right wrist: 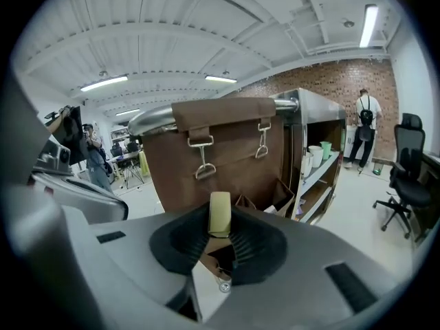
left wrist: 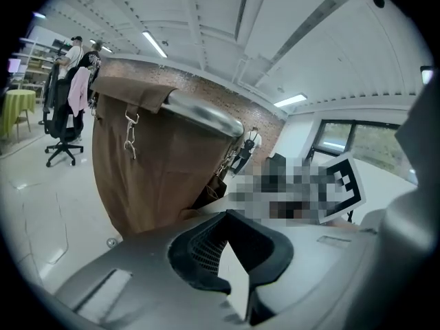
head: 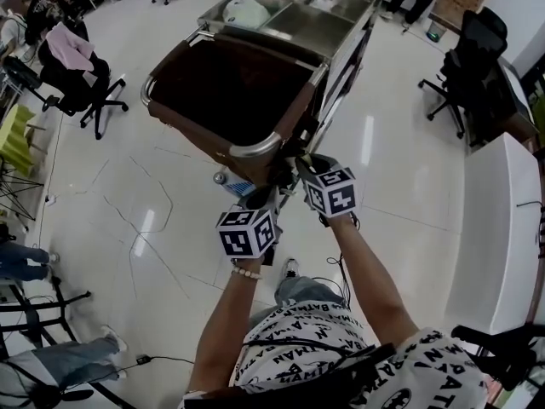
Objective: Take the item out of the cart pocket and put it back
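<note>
Right gripper [right wrist: 220, 231]: fingers clenched on a small pale-yellow flat item [right wrist: 220, 210], held upright at their tips and clear of the brown fabric cart pocket [right wrist: 280, 195], probably ready for reinsertion. Left gripper [left wrist: 228, 220]: fingers closed, empty.

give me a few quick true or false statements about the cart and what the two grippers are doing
1. The right gripper grips a small pale yellowish item. True.
2. The big hanging bag is blue. False: it is brown.
3. The steel top tray is split into compartments. True.
4. The left gripper holds a cup. False: nothing is between its jaws.
</note>
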A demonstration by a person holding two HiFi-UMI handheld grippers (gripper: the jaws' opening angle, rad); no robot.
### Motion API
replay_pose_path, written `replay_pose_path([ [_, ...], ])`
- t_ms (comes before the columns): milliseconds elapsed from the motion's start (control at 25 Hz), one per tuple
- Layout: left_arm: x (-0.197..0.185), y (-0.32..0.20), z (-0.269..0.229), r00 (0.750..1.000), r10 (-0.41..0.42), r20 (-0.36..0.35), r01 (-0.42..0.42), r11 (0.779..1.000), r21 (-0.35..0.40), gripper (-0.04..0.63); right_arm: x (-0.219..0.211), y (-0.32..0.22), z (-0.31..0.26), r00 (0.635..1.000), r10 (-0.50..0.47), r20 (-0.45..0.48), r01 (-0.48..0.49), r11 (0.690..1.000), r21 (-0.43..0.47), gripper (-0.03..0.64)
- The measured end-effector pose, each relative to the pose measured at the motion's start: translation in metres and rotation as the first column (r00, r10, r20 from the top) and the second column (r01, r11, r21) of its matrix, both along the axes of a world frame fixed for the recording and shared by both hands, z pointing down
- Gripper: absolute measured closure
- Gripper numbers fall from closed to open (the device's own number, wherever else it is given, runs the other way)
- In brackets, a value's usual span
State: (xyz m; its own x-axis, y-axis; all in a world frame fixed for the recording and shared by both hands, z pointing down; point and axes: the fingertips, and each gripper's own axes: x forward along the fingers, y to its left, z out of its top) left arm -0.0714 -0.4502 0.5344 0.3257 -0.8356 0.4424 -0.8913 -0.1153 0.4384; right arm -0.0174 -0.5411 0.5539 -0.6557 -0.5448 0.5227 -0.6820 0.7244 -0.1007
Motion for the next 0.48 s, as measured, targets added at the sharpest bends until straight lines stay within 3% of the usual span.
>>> replay_pose_path([
  [240,-0.012,-0.006,0.015,1.000,-0.026,-0.006,0.026,0.999,-0.034,0.594,-0.016,-0.014,0.053,0.996,-0.042,-0.080,0.037,0.997,-0.064,0.534],
  [480,-0.022,0.004,0.019,0.998,-0.052,-0.024,0.051,0.998,-0.044,0.594,-0.020,-0.013,0.070,0.992,-0.056,-0.114,0.046,0.995,-0.088,0.534],
])
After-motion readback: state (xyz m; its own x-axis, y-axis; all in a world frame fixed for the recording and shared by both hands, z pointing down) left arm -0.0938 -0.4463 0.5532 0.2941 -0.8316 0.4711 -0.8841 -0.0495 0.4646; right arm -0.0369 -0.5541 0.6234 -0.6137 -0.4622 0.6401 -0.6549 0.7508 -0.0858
